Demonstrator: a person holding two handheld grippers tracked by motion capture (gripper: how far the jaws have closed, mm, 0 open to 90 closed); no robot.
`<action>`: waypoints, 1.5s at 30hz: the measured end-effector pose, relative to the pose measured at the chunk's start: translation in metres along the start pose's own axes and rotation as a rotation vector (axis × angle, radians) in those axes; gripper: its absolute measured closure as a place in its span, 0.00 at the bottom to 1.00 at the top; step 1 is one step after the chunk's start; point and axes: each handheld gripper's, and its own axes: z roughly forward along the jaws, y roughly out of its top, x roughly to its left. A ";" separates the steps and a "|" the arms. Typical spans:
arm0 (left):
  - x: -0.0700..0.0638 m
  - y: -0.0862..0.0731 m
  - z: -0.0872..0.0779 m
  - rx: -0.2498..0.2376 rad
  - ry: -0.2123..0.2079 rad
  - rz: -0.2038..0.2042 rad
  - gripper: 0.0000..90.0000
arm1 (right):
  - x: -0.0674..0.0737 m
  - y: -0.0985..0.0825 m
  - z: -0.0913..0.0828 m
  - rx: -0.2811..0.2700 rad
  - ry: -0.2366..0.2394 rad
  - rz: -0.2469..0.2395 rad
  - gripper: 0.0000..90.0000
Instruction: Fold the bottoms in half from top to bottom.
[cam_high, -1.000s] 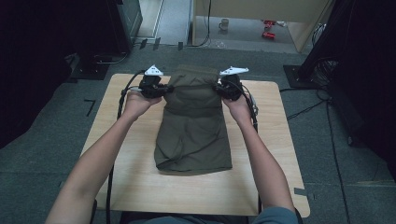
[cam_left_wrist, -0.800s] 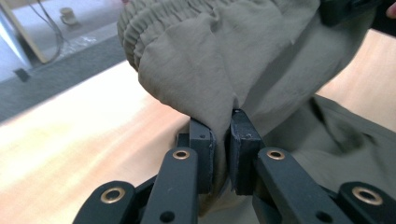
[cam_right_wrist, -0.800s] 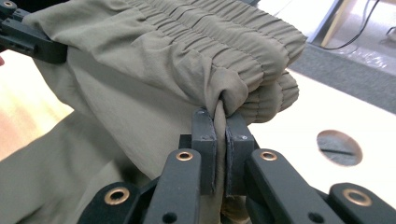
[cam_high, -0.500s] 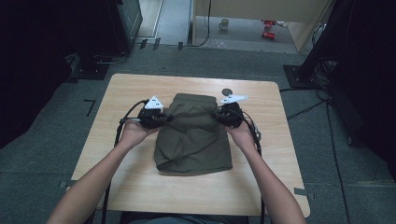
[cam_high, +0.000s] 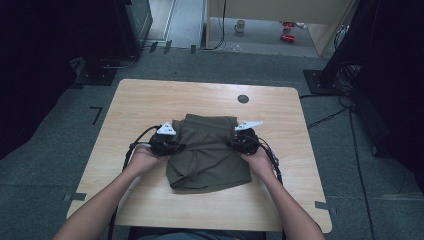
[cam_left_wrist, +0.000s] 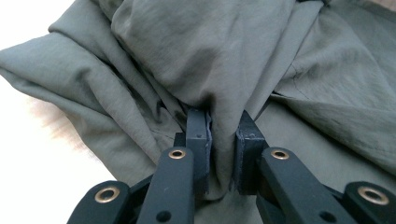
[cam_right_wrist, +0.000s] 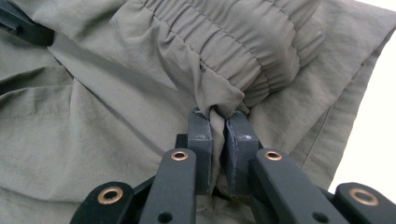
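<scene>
Grey floor surrounds the pale wooden counter (cam_high: 150, 100), and on its middle lies the olive shorts (cam_high: 210, 155), partly folded, the elastic waistband end doubled over toward me. My left gripper (cam_high: 167, 145) pinches a bunch of the fabric at the garment's left edge; in the left gripper view the fingers (cam_left_wrist: 198, 135) stand narrow with a gather of cloth (cam_left_wrist: 224, 140) squeezed between them. My right gripper (cam_high: 244, 142) does the same at the right edge, its fingers (cam_right_wrist: 201, 135) closed on a fold just below the ruched waistband (cam_right_wrist: 233, 42). Both hands sit level with each other, on either side of the shorts. I judge the step to be laying this folded-over layer down flat. To do it well, I should keep both sides moving evenly so the fold line runs straight across, hold a light outward tension to take out the wrinkles in the middle, lower the cloth until it rests on the layer beneath, and only then loosen my grip, so the edges do not spring back or drag askew.
</scene>
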 end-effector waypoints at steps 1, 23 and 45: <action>0.000 -0.002 0.000 -0.007 -0.009 -0.011 0.88 | 0.000 -0.001 0.000 -0.004 0.004 0.009 0.91; 0.022 0.025 -0.046 -0.068 -0.008 -0.103 0.79 | -0.017 0.019 -0.034 -0.084 -0.006 0.057 0.67; 0.062 0.050 0.029 0.063 0.042 -0.148 1.00 | -0.048 0.038 0.022 0.010 -0.115 0.083 1.00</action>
